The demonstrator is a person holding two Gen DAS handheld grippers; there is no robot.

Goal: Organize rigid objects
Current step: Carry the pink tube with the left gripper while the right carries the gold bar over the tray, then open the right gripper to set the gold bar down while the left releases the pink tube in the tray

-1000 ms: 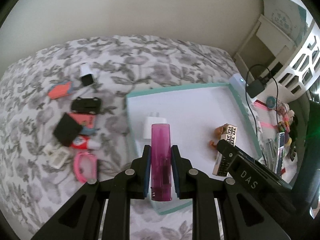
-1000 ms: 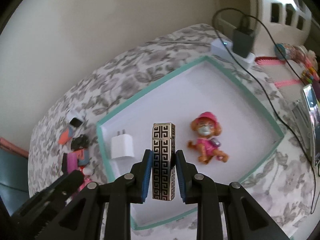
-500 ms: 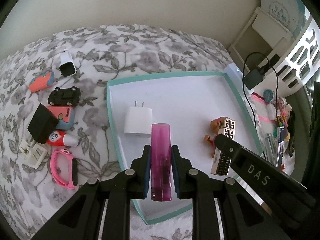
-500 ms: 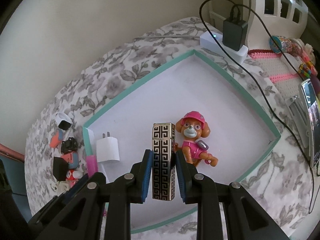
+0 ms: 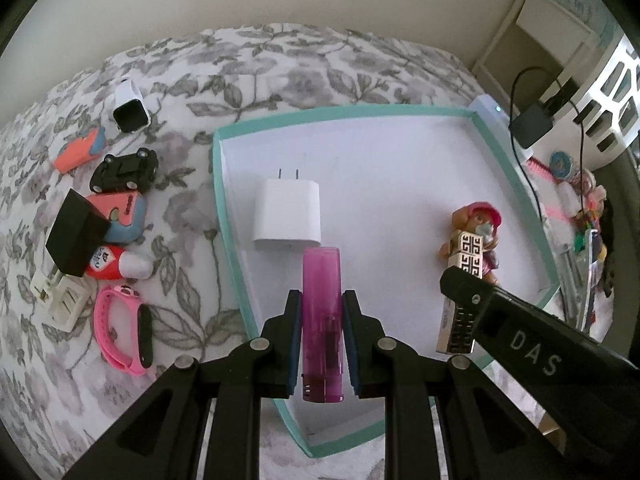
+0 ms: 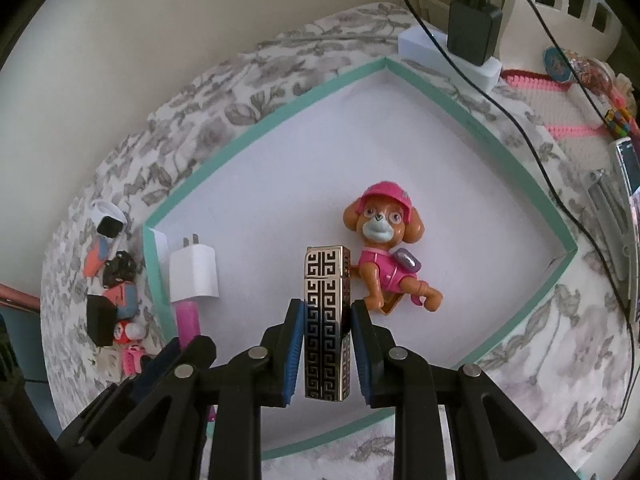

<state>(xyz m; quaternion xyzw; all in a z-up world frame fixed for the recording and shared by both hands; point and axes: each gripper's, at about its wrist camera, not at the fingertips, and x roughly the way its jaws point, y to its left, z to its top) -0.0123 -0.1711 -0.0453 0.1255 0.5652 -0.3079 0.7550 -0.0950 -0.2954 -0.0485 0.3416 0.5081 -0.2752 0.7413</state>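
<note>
My left gripper (image 5: 321,300) is shut on a translucent purple lighter (image 5: 322,312), held over the near left part of the teal-rimmed white tray (image 5: 218,184). Just beyond the lighter's tip a white charger plug (image 5: 287,212) lies in the tray. My right gripper (image 6: 326,308) is shut on a gold lighter with a black key pattern (image 6: 326,320), above the tray (image 6: 280,112) and just left of an orange toy dog in pink (image 6: 386,256). The left view also shows the gold lighter (image 5: 460,292) in the right gripper, in front of the toy dog (image 5: 478,220).
Left of the tray, on the flowered cloth, lie a pink wristband (image 5: 124,332), a black box (image 5: 76,236), a black toy car (image 5: 124,168), a white smartwatch (image 5: 128,108) and several other small things. A black adapter with its cable (image 6: 472,28) sits beyond the tray's far corner.
Both grippers have sunk toward the tray with their lighters. The tray, the plug and the toy dog look larger and nearer in both views.
</note>
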